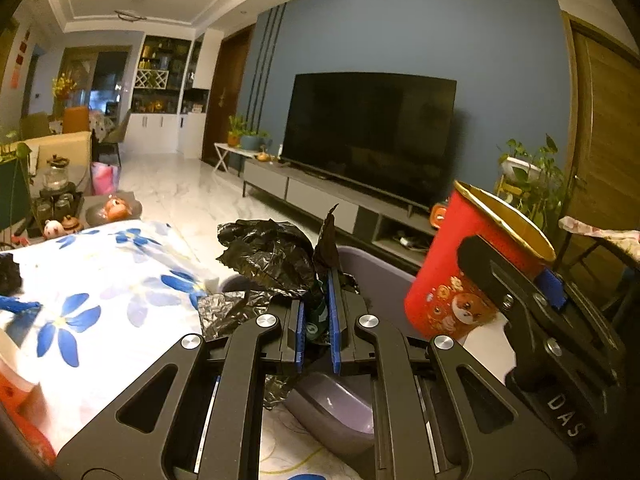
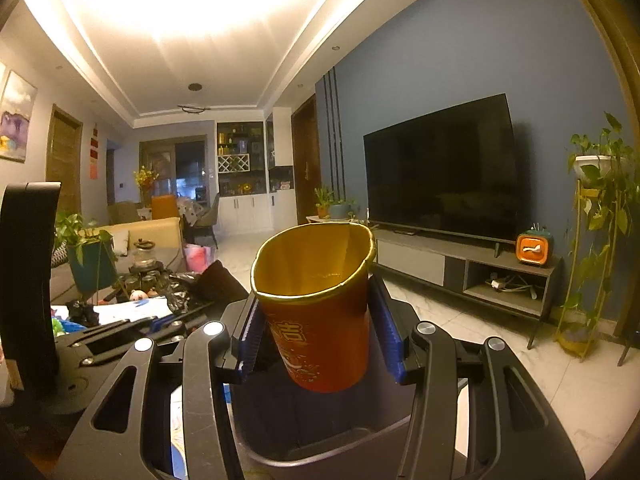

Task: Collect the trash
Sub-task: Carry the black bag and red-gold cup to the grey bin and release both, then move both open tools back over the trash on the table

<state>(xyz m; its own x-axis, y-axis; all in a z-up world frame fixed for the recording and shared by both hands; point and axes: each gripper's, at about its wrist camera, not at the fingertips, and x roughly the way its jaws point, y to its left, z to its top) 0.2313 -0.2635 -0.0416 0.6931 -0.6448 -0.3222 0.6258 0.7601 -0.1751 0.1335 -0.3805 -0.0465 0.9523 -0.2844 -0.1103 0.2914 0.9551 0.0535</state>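
My left gripper (image 1: 318, 320) is shut on a crumpled black plastic bag (image 1: 272, 256); a scrap with green print is pinched between its blue pads along with it. Beneath both grippers stands a grey-purple bin (image 1: 344, 412). My right gripper (image 2: 320, 336) is shut on a red paper cup (image 2: 324, 340) with a gold inside, upright and dented at the rim, hanging over the bin (image 2: 320, 436). From the left wrist, the red cup (image 1: 448, 280) and the right gripper (image 1: 516, 264) show at the right. From the right wrist, the left gripper (image 2: 160, 322) and the bag (image 2: 184, 292) lie to the left.
A table with a blue-flowered white cloth (image 1: 100, 300) lies left of the bin, with a red object (image 1: 20, 408) at its near corner. Beyond are a tea set (image 1: 56, 196), a marble floor (image 1: 180, 192), a TV cabinet (image 1: 320, 196) and a plant stand (image 2: 592, 248).
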